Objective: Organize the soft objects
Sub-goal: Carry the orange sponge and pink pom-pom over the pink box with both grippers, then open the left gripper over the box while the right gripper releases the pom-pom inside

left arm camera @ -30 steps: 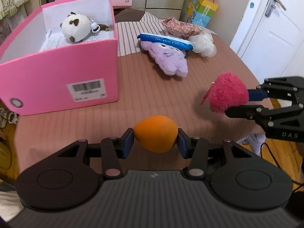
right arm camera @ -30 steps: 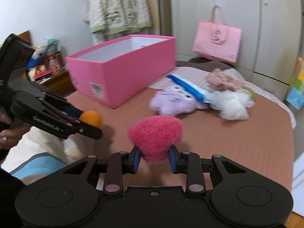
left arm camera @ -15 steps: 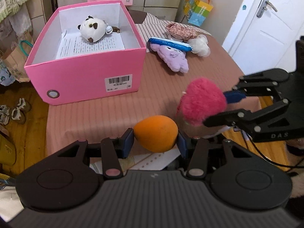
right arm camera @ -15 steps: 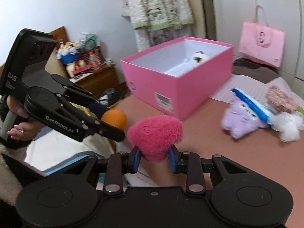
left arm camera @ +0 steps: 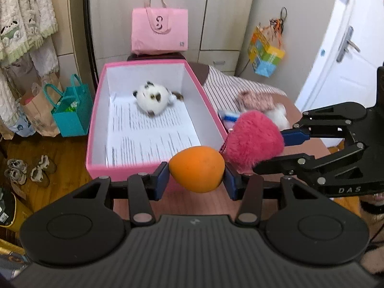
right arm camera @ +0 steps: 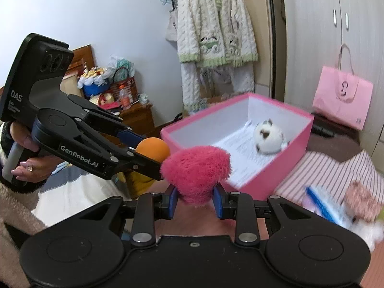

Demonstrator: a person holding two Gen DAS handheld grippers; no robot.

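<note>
My left gripper (left arm camera: 196, 180) is shut on an orange soft egg-shaped toy (left arm camera: 196, 168), held in the air at the near end of the open pink box (left arm camera: 96, 110). Close on its right, my right gripper (right arm camera: 195, 202) is shut on a fuzzy magenta plush (right arm camera: 196, 170), which shows in the left wrist view (left arm camera: 254, 141) almost touching the orange toy (right arm camera: 152, 148). A white plush with brown spots (left arm camera: 152, 100) lies on printed paper inside the box (right arm camera: 271, 170). The left gripper (right arm camera: 141, 153) is held by a person's hand (right arm camera: 36, 165).
More soft things lie on the brown cloth right of the box: a pink floral pouch (left arm camera: 258, 100), a white fluffy toy (left arm camera: 279, 115), a blue wipes pack (right arm camera: 321, 206). A pink bag (left arm camera: 159, 31) stands behind the box. Paper bags (left arm camera: 69, 110) and shoes (left arm camera: 26, 170) sit on the floor at left.
Both grippers have risen and moved toward the pink box with their toys still held. The box interior now shows from above, and the two toys have come close together.
</note>
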